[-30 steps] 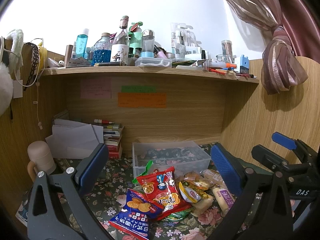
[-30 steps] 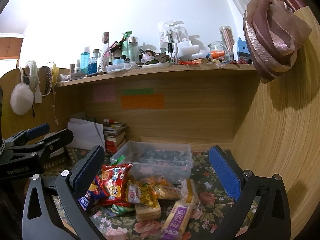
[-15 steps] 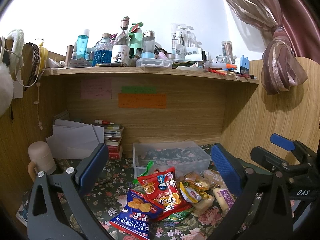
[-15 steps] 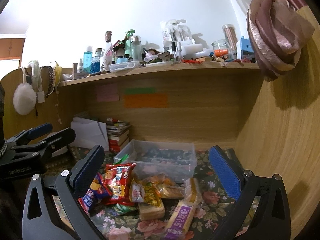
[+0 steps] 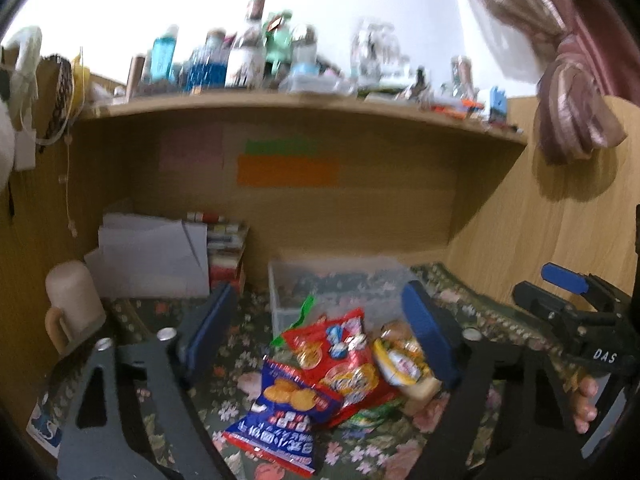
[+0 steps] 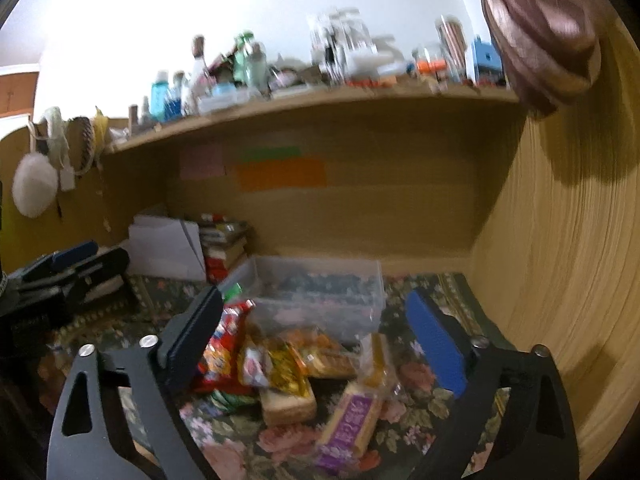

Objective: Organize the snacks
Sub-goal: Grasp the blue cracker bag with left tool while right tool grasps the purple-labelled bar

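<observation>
Both hand-held grippers, left (image 5: pixel 316 326) and right (image 6: pixel 316 336), hover wide open, holding nothing. The snack packets (image 6: pixel 288 368) lie piled on the bench just before the clear bin (image 6: pixel 320 292), which looks unfilled; sorting seems not begun.

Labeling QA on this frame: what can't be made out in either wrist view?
- Shelf bottles: motion blur in both views, labels unreadable.
- Sticky notes: any writing blurred out.
- Green packet: mostly buried under the red bag, right view.
- Blue bag: lower end near the bottom edge, print smeared, left view.
- Clear bin: contents unclear through the blur.
</observation>
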Demonstrator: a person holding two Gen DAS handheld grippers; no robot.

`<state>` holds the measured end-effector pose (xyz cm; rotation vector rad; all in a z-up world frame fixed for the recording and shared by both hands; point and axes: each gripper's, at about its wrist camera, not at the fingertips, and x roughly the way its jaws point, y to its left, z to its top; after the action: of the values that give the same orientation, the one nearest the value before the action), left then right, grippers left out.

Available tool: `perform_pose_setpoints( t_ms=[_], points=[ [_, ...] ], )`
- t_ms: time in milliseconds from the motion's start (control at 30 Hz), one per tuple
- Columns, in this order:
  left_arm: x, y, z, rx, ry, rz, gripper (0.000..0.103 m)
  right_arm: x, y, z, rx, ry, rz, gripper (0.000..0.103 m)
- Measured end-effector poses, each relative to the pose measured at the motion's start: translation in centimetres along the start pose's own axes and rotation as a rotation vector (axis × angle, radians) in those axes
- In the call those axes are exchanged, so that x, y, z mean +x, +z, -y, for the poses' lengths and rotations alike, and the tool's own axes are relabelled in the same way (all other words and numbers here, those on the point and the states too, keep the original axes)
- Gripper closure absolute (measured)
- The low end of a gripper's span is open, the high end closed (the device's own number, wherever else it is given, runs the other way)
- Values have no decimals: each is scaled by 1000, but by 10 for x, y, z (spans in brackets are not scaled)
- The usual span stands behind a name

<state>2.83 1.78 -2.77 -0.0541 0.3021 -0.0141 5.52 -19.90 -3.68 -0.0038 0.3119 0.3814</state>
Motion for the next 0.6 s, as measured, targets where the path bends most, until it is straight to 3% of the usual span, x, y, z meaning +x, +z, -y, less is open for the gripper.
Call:
perform_pose_setpoints(
  t_ms=[233, 567, 600],
  points=[
    [27, -31, -19, -5, 14, -147, 28, 23, -29, 20, 17, -16, -154, 32],
    [65, -87, -36, -9, 34, -346, 28, 43, -67, 33, 77, 5, -328, 37],
    [68, -90, -37, -12, 32, -362, 24, 45, -70, 33, 83, 8, -341, 37]
  ],
)
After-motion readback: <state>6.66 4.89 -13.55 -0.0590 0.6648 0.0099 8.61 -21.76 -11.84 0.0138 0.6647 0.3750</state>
